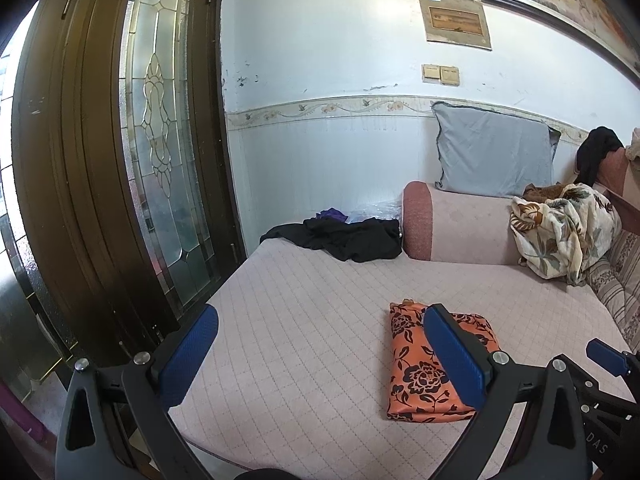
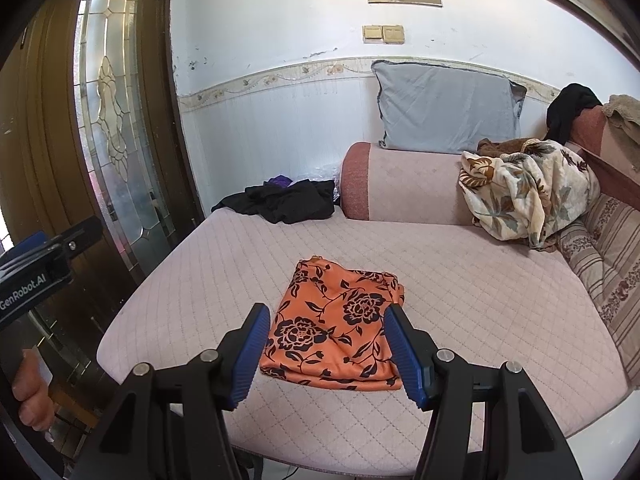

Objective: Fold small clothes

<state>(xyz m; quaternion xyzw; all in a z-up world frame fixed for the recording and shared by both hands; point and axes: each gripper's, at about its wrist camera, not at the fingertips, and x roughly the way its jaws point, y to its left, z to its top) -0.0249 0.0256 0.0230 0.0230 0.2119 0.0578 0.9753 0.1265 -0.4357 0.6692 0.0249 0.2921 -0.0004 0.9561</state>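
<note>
An orange cloth with black flowers lay folded into a neat rectangle on the quilted pink sofa seat, toward its front edge and well apart from everything else on it. Both grippers hung above that front edge, on the near side of the cloth, neither touching it.

The right gripper stood with its blue pads parted about the width of the folded cloth, nothing between them; the cloth showed through the gap beyond the tips. The left gripper was spread wider still and equally empty, its right pad in front of the cloth's edge in its own view. Fingers of the person's hand gripped the left tool's handle.

Far behind the cloth, a crumpled black garment lay at the back of the seat beside the pink bolster. A grey pillow leaned on the wall above the bolster, and a floral blanket was heaped at the bolster's other end.
</note>
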